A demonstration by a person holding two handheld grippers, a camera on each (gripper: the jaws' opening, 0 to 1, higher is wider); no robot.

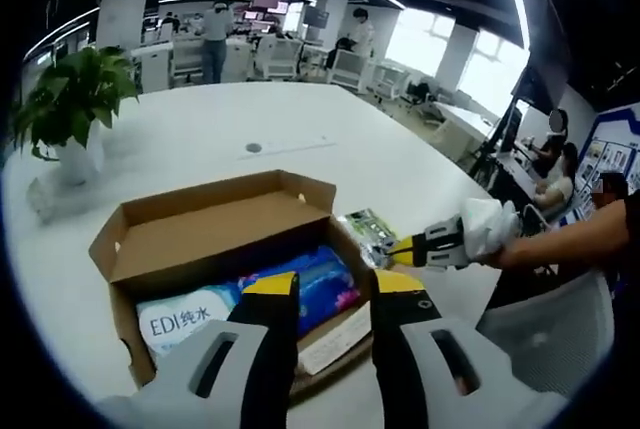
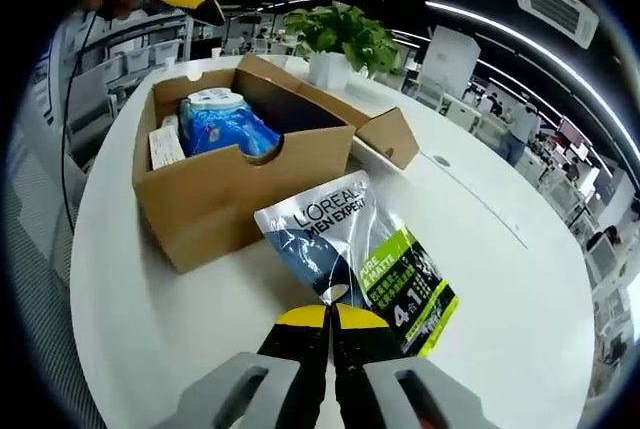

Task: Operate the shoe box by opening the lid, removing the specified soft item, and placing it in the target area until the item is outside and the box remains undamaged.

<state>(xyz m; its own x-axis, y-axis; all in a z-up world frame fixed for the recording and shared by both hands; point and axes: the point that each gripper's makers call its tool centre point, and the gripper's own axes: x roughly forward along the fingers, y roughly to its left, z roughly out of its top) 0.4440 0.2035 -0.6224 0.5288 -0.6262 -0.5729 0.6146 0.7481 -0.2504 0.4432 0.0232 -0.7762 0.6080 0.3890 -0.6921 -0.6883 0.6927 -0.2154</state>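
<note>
In the right gripper view we see our right hand-held gripper (image 2: 331,317) with its yellow-tipped jaws pressed together on the lower edge of the soft pouch (image 2: 355,259), a glossy packet printed "L'OREAL MEN EXPERT" with a green and blue face. The pouch lies outside the shoe box (image 2: 215,194), on the white tabletop (image 2: 500,279), its upper corner just beside the box's front wall. The cardboard box stands open, its lid (image 2: 385,134) folded back on the far side, and inside we can make out a blue wrapped pack (image 2: 225,124) with a white card (image 2: 165,147) next to it. A potted plant (image 2: 340,44) stands on the tabletop beyond the box. In the left gripper view our left hand-held gripper (image 1: 334,294) hovers at the near wall of the shoe box (image 1: 150,249) with its jaws apart and holding nothing; between and beyond them we see the blue wrapped pack (image 1: 320,284) and a white packet marked "EDI" (image 1: 185,319). To the right of the box in that view the right hand-held gripper (image 1: 385,251) grips the pouch (image 1: 368,229) over the tabletop (image 1: 200,139), and the potted plant (image 1: 70,104) sits at the far left. People stand among desks in the office background.
</note>
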